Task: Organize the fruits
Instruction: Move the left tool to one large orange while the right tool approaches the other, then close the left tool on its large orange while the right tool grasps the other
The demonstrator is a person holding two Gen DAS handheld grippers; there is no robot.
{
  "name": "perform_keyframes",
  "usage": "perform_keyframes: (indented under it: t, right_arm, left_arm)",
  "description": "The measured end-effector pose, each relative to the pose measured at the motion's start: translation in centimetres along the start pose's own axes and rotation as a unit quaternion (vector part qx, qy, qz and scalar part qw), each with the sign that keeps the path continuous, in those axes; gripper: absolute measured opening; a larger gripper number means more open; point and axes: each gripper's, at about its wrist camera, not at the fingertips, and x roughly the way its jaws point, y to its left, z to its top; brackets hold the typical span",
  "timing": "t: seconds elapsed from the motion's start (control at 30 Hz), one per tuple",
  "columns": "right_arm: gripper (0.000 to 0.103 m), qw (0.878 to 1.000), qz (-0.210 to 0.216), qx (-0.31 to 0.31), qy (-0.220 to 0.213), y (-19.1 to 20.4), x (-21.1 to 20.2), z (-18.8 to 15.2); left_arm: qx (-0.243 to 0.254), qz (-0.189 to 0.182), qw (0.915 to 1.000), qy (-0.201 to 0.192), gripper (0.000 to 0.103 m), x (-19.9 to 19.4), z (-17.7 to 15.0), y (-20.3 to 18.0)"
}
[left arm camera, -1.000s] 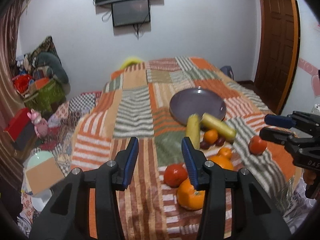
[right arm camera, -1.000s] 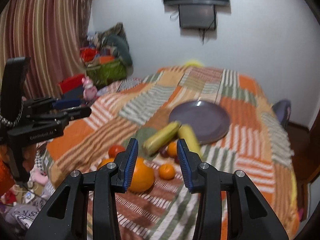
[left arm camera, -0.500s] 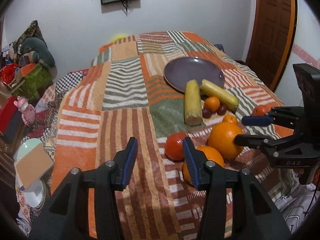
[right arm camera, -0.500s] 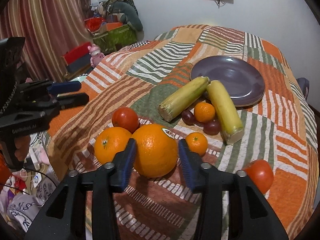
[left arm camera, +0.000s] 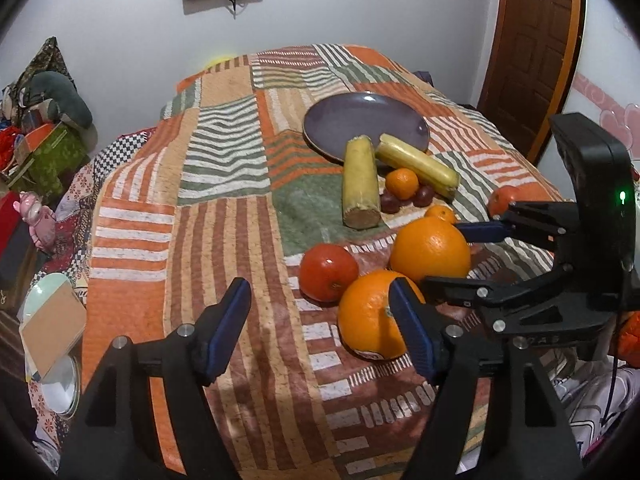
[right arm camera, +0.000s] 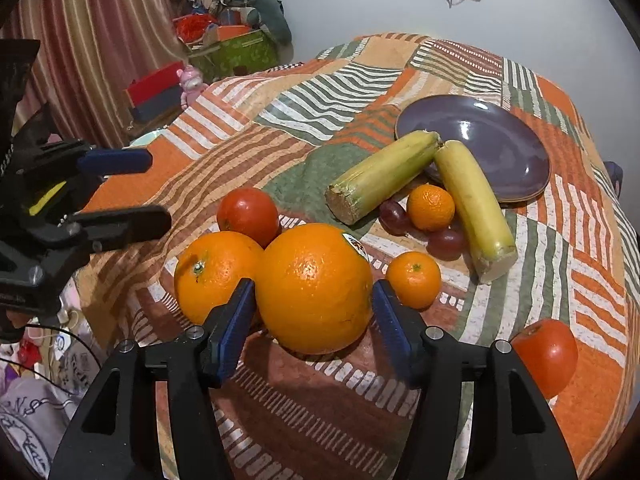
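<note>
Flanking a dimpled round orange [right arm camera: 314, 288], both hand-held grippers [right arm camera: 312, 312] [left arm camera: 320, 328] gape, gripping nothing.

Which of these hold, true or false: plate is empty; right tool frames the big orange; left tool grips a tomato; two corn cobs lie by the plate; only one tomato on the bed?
1. The plate is empty. True.
2. The right tool frames the big orange. True; not clamped.
3. The left tool grips a tomato. False: it is open and holds nothing.
4. Two corn cobs lie by the plate. True.
5. Only one tomato on the bed. False: two, one behind the oranges, one at right.
</note>
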Motion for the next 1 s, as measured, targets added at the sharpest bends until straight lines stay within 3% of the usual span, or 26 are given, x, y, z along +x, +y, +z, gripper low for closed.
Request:
perform_keyframes:
  t: [0.47, 0.63, 0.83, 1.0]
  right_arm:
    - [0.052, 0.999, 0.015, 0.021, -0.031, -1.1, -2.4, -0.4]
    - [0.052, 1.000, 0.013, 0.012, -0.022, -1.3, -2.5, -1.0]
    - [0.054, 0.999, 0.026, 0.025, -0.018, -1.9, -2.2, -1.1]
    - [0.057, 1.000, 0.019, 0.011, -0.008, -1.2, -1.3, -1.3]
  left_arm:
    - [0.016, -0.042, 0.9971, 0.062, 0.073, 2.9, -0.1, -2.8]
    - [0.021, -0.055, 0.9949, 0.082, 0.073, 4.3, -0.2, -3.8]
    - [0.030, -0.045, 0.9948, 0.086, 0.073, 5.4, -0.1, -4.2]
    - [0.026, -0.047, 0.9943, 0.093, 0.066, 6.1, -0.4, -3.7]
